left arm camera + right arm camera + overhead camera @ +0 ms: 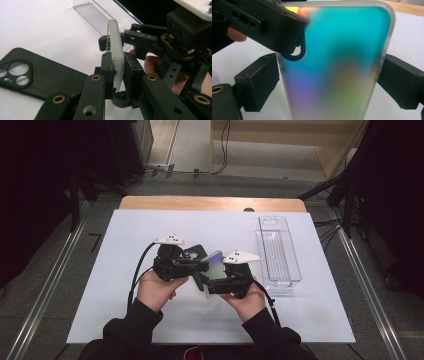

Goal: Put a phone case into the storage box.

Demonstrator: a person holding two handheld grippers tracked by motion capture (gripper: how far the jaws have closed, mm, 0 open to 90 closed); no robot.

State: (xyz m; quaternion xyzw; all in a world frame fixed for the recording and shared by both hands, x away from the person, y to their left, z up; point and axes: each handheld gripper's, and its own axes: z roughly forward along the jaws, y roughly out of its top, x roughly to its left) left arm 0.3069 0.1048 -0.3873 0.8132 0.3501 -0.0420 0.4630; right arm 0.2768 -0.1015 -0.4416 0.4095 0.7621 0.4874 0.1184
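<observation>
Holding a translucent, iridescent blue-green phone case with frosted rim off the white table sheet, near centre in the high view, between left gripper and right gripper. Long axis in high view running roughly from 7 o'clock up to 1 o'clock, far end tilted upward. Seen edge-on in left gripper view, long axis from 6 to 12 o'clock, thin frosted side facing camera. Seen broadside in right gripper view, long axis near vertical, rounded top corners at 12 o'clock.

Left gripper: jaws clenched on case across its thickness, both black pads pressed against it. Right gripper: jaws set against the two long edges of case, grasping it across its width; contact at 9 o'clock side looks snug, 3 o'clock side touching rim.

Hidden or unclear: lower end of case cut off at bottom of right gripper view; one upper corner covered by left gripper there; colours blurred, no cut-outs legible.

Lying flat at 9 o'clock of left gripper view: black phone case with triangular camera cut-out. Standing at 3 o'clock of table: clear plastic oblong bin.
</observation>
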